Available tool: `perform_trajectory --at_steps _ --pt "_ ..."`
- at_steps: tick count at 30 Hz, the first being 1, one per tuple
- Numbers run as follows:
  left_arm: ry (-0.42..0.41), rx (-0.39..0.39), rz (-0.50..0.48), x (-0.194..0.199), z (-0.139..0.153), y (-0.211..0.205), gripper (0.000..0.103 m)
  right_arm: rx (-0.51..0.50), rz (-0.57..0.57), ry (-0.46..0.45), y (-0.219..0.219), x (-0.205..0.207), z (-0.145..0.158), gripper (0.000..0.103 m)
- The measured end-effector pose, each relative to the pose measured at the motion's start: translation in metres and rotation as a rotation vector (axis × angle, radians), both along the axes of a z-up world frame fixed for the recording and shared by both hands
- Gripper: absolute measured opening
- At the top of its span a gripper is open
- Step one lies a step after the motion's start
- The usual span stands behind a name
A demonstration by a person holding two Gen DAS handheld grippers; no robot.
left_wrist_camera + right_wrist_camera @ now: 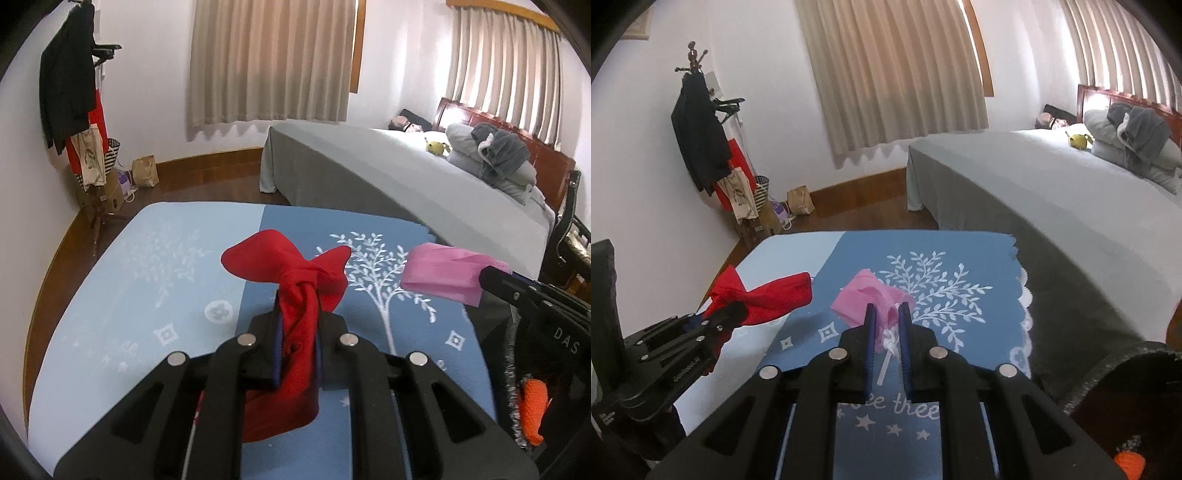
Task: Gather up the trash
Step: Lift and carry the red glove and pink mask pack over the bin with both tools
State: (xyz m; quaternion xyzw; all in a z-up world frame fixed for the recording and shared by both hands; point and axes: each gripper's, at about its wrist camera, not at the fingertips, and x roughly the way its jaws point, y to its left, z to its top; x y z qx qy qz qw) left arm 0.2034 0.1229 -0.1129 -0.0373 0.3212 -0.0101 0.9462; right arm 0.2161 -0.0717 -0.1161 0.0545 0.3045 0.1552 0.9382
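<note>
Both pieces of trash are off the worktop (pixel 122 280) and being carried. The left tongs (pixel 297 314) are clamping a knotted red cloth (pixel 291 273), which is hanging clear above the blue tree-patterned cover. The right tongs (pixel 886 325) are gripping a crumpled pink piece (pixel 871 299), with a white scrap showing between the blades. Pick-up therefore appears done; the drop-off is judged outstanding.

A dark round rim (pixel 1137 373) is sitting at the lower right of the right wrist view, with something orange (pixel 1130 459) below it. Whether this is the bin cannot be confirmed, as it is cut off. Nothing else is lying on the visible cover, though the tongs are hiding its near part.
</note>
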Motion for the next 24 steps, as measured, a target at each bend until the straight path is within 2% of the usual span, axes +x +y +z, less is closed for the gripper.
perform_trajectory --at_steps 24 --pt "-0.095 -0.007 -0.054 -0.062 0.058 -0.048 0.012 0.0 -0.047 -0.122 -0.05 -0.084 0.057 0.012"
